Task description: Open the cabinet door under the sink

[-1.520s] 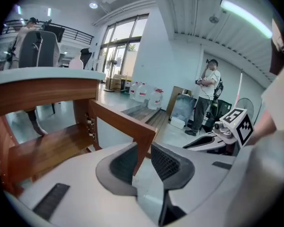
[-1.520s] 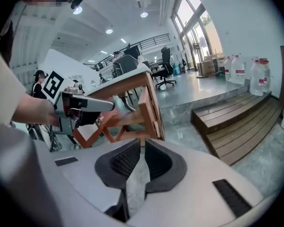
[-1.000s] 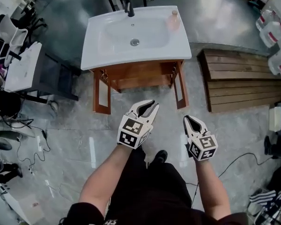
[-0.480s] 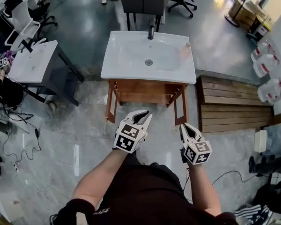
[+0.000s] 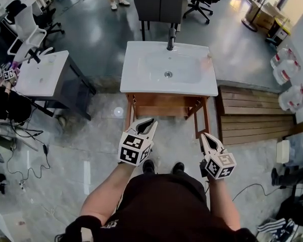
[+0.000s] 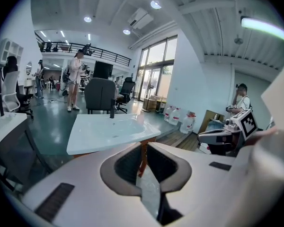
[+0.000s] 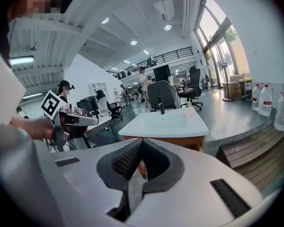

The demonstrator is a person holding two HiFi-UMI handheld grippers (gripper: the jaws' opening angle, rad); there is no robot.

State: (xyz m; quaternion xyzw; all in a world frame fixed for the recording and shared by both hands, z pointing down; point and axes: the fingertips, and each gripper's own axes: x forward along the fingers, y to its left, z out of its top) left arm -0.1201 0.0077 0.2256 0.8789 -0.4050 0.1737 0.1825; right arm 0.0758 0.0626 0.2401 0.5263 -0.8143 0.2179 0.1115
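the person stands on the grey floor point(image 5: 91, 150) facing the white sink point(image 5: 167, 68), with its black faucet point(image 5: 170, 38) at the far edge. under the sink is the wooden cabinet point(image 5: 164, 105). its left door point(image 5: 132, 114) and right door point(image 5: 202, 119) both stick out toward the person, swung open, and the dim inside shows between them. both grippers are held in front of the body, near the cabinet but touching nothing. the left gripper point(image 5: 147, 122) points just inside the left door. its jaws have just been closing and stand only a slit apart, with nothing held between them. the right gripper point(image 5: 205, 135) sits, in the head view, just below the outer end of the right door, with its jaws pressed together and empty. a slatted wooden platform point(image 5: 252, 115) lies right of the cabinet, with water jugs point(image 5: 288, 67) beyond it. a grey chair point(image 5: 159, 6) stands behind the sink, and a white surface point(image 5: 40, 74) on a dark stand is to the left.
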